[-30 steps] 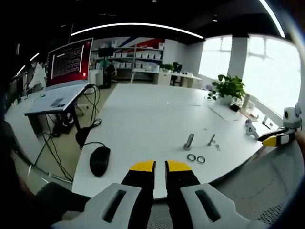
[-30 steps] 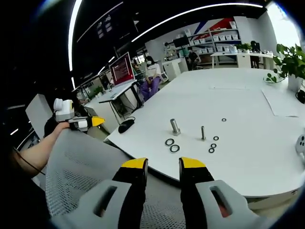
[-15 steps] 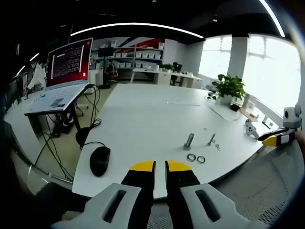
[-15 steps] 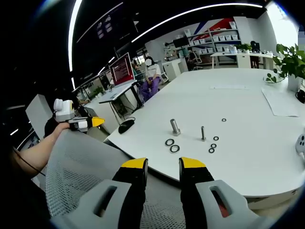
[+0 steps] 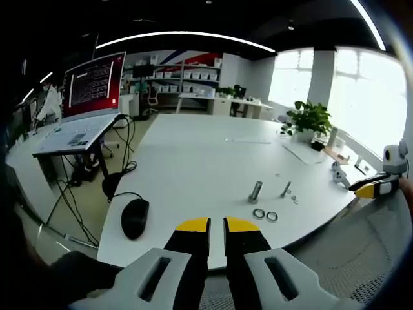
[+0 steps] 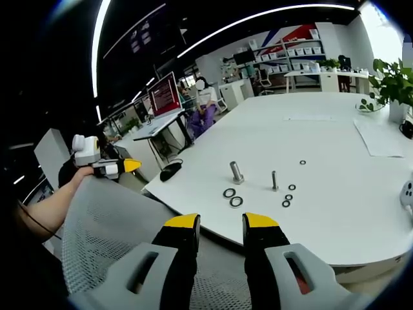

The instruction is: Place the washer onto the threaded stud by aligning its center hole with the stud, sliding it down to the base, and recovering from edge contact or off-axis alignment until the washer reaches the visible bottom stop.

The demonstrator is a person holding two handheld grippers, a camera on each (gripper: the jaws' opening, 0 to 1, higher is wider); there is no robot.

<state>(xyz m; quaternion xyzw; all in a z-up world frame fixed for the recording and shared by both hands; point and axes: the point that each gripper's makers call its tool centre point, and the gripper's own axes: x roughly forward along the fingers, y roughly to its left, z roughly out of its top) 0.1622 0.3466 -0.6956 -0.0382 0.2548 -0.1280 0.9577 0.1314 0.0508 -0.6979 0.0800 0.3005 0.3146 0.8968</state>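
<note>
Both tongs hang back from the surface and hold nothing. In the left gripper view the left tongs have their yellow tips nearly together, with only a thin gap between them. In the right gripper view the right tongs stand apart, with a clear gap.

Ahead of the right tongs, near the surface's edge, two washers lie flat just beside each other. Beyond them the thick stud stands upright, and a thinner stud stands to its right with several small rings around it. The left tongs see the same group ahead and to their right, well apart from them; a mouse lies to their left.

A washer is likely light, stiff and thin metal, lying flush on a smooth top, so it will probably skate away from the tips if pushed. The best hold seems to be across the outer rim, or one tip through the hole and one outside, keeping the hole unblocked for the stud. A tilted washer may catch on the threads.
</note>
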